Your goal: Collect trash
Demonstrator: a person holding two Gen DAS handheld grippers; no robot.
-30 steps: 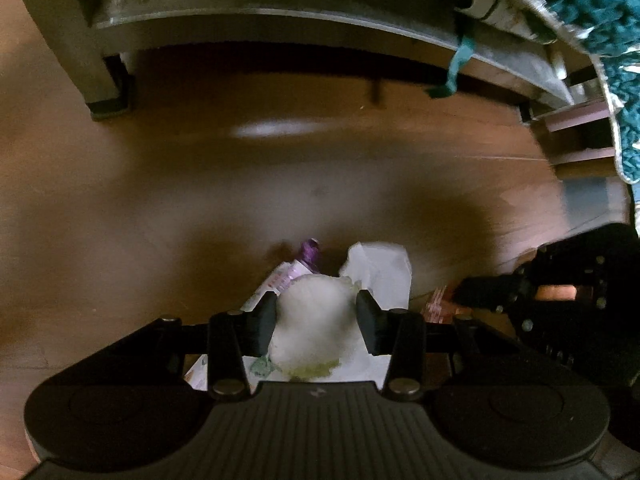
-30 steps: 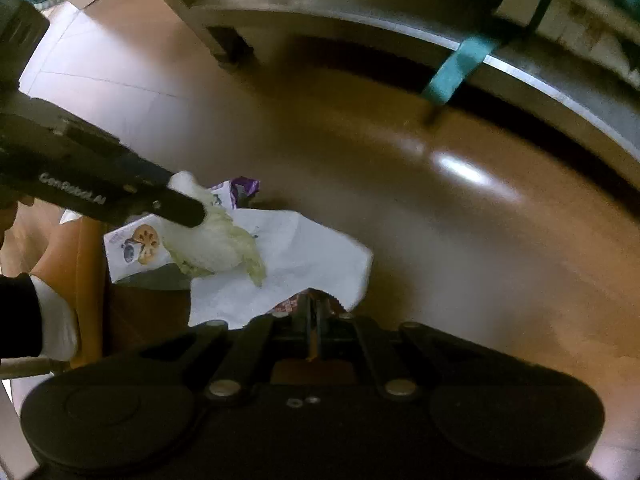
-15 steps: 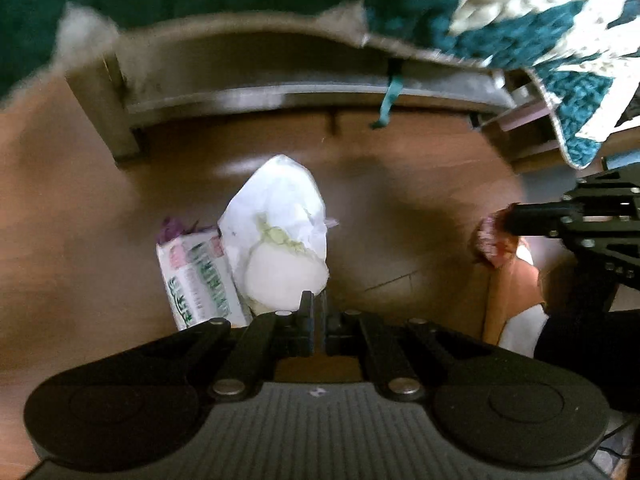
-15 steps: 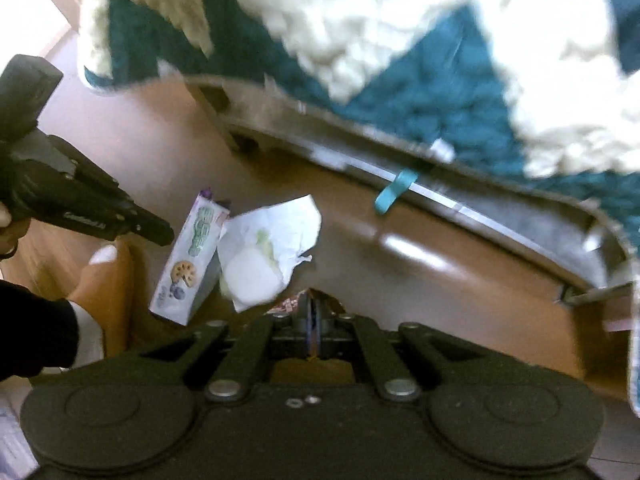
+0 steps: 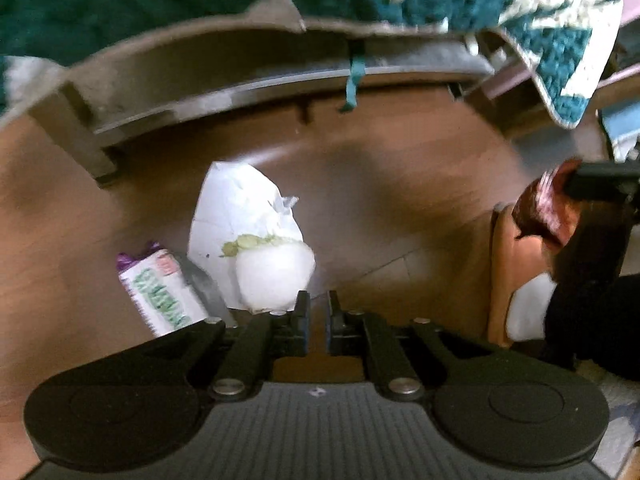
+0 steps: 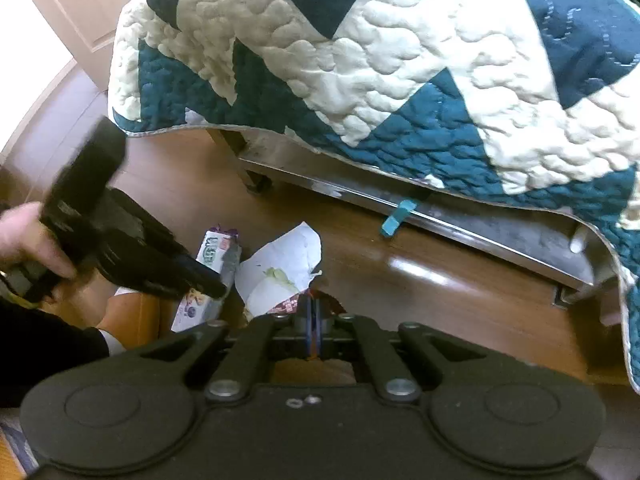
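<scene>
A white paper sheet [image 5: 236,208] lies on the wooden floor with a pale cabbage piece [image 5: 272,276] on it. A white snack packet with green print and a purple end [image 5: 160,296] lies beside it. My left gripper [image 5: 318,312] is nearly shut and empty, above and to the right of the cabbage. My right gripper [image 6: 312,320] is shut on a red and white wrapper [image 6: 286,306]; the same wrapper [image 5: 548,204] shows in the left wrist view. The paper [image 6: 288,252], cabbage [image 6: 268,294] and packet [image 6: 208,276] also show in the right wrist view.
A metal bed frame [image 6: 440,216] with a teal strap [image 6: 396,214] stands behind the trash, draped with a teal and cream quilt [image 6: 380,60]. A frame leg [image 5: 86,136] stands at left. My slippered foot [image 5: 512,280] is at right.
My left gripper let go of the cabbage, closed and lifted away. Both grippers rose from the floor; the right one carried the wrapper up with it. The quilt came into view.
</scene>
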